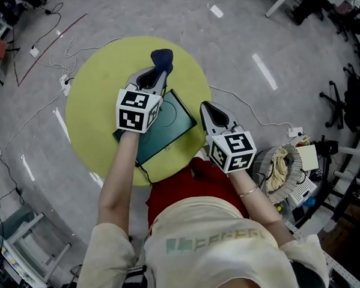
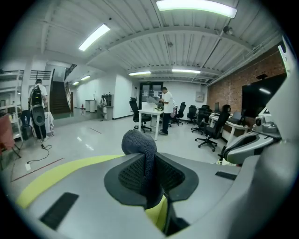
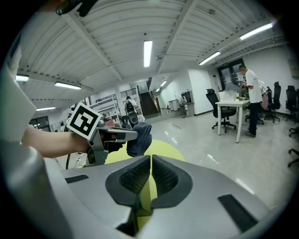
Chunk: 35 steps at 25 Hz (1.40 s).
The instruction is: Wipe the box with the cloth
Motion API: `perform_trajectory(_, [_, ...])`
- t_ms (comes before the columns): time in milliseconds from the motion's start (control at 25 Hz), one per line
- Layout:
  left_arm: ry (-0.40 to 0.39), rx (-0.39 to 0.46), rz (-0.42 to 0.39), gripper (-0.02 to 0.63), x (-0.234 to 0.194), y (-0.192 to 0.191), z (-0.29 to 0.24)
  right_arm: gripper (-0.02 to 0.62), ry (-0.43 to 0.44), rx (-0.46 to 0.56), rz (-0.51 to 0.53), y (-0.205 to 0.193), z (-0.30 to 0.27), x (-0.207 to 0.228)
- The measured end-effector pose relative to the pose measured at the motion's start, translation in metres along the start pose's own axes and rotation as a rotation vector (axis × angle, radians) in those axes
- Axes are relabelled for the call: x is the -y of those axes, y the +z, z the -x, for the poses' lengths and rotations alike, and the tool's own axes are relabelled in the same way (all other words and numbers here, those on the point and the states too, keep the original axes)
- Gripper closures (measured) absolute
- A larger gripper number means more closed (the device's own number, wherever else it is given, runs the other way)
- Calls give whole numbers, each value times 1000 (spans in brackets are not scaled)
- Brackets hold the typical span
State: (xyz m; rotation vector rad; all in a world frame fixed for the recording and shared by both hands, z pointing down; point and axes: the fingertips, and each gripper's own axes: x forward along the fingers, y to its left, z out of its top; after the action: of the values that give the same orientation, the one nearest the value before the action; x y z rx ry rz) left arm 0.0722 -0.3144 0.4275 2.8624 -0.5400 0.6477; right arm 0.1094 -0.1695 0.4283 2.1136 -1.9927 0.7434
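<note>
A dark green flat box (image 1: 170, 120) lies on the round yellow-green table (image 1: 99, 90). My left gripper (image 1: 156, 72) hovers over the box's far left edge, shut on a dark blue cloth (image 1: 162, 57). In the left gripper view the cloth (image 2: 139, 144) bulges up from between the pads of the left gripper (image 2: 148, 176). My right gripper (image 1: 212, 113) is just right of the box near the table's rim, shut with nothing in it. The right gripper view shows the right gripper (image 3: 150, 175) with its pads pressed together, and beyond it the left gripper (image 3: 122, 135) with the cloth (image 3: 141, 136).
A black cable (image 1: 142, 169) runs off the table's near edge from the box. Cables and a power strip (image 1: 65, 81) lie on the floor at left. A white basket (image 1: 288, 168) of odds and ends stands at right, with office chairs (image 1: 346, 101) beyond. People stand at desks (image 2: 152, 112) far off.
</note>
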Motion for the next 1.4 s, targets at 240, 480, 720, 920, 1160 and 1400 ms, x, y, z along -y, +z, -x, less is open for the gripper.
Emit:
perform_trajectory(240, [-120, -130, -91, 535, 21, -31, -20, 557, -41, -17, -11, -8, 3, 10])
perform_trajectory(480, [-197, -215, -154, 535, 39, -52, -22, 557, -50, -26, -53, -17, 5, 21])
perform_trajectory(720, [-204, -256, -132, 535, 37, -66, -6, 557, -24, -33, -41, -19, 3, 13])
perform_trajectory(920, [-199, -283, -134, 535, 34, -76, 10, 557, 15, -39, -15, -21, -1, 1])
perform_trajectory(1160, [-176, -310, -136, 535, 29, -85, 36, 557, 70, -51, 12, -24, -4, -18])
perform_trajectory(1400, [-134, -330, -123, 535, 21, -97, 59, 557, 126, -60, 41, -26, -8, -35])
